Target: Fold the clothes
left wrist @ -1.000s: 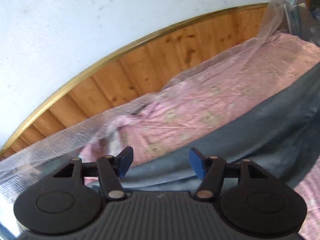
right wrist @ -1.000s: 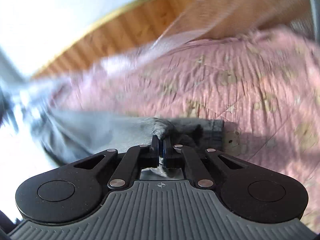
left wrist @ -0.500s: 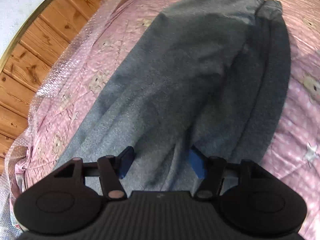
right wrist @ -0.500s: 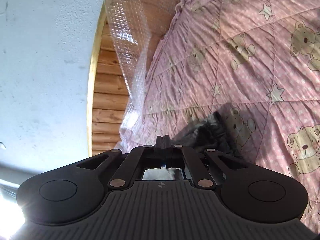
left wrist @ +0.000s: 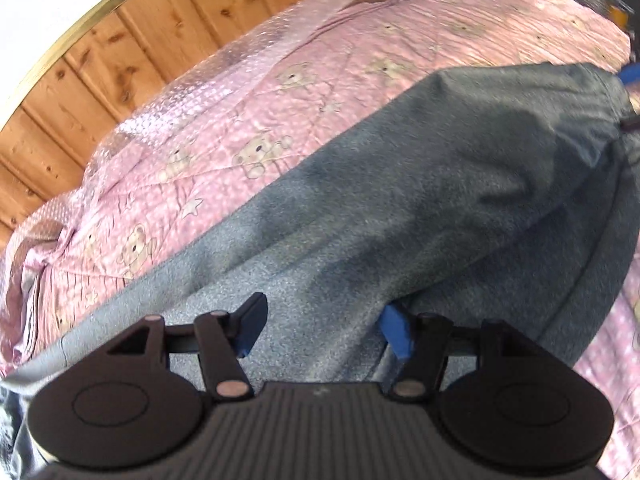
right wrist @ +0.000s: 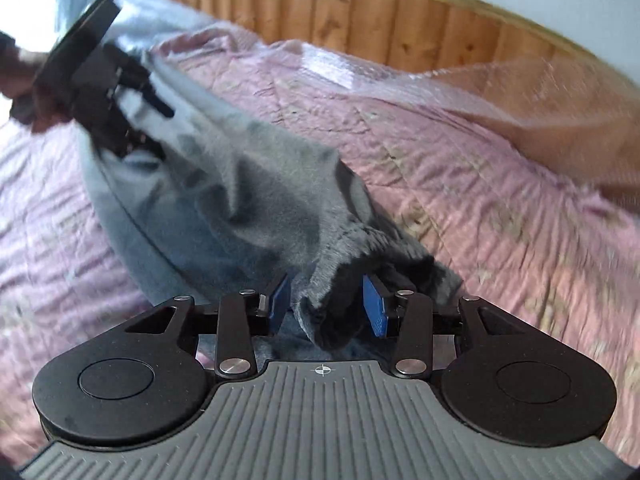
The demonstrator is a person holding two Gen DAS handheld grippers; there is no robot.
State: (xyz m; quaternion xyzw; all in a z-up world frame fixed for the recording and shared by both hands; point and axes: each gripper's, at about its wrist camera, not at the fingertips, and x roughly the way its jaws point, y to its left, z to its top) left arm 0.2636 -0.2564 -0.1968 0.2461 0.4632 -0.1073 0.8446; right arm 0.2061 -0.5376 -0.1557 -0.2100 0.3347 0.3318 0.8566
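The grey garment (left wrist: 420,208) lies stretched across the bed, on the pink quilt (left wrist: 248,120) printed with bears and stars. From your left wrist view you see its broad body running from the camera toward the upper right, smooth but for long soft creases. Your left tongs (left wrist: 322,326) hang released over it, blue pads well apart, with fabric showing in the gap; whether the pads touch the cloth cannot be told.

Only your right wrist view shows the garment's bunched end: a rumpled fold of grey cloth (right wrist: 332,292) sits between the blue pads of your right tongs (right wrist: 326,306), whose jaws are opening, with a gap showing beside each pad. The same view catches your left tongs (right wrist: 120,96) from outside at the upper left, blurred, over the garment's far part, with a hand (right wrist: 24,80) behind them. In the left view, a blue pad of the right tongs (left wrist: 631,74) peeks in at the right edge.

Beyond the quilt, a sheet of bubble wrap (right wrist: 460,76) lies along the bed's far side against a wood-panelled wall (right wrist: 360,16) topped by a gold strip, with pale plaster above.
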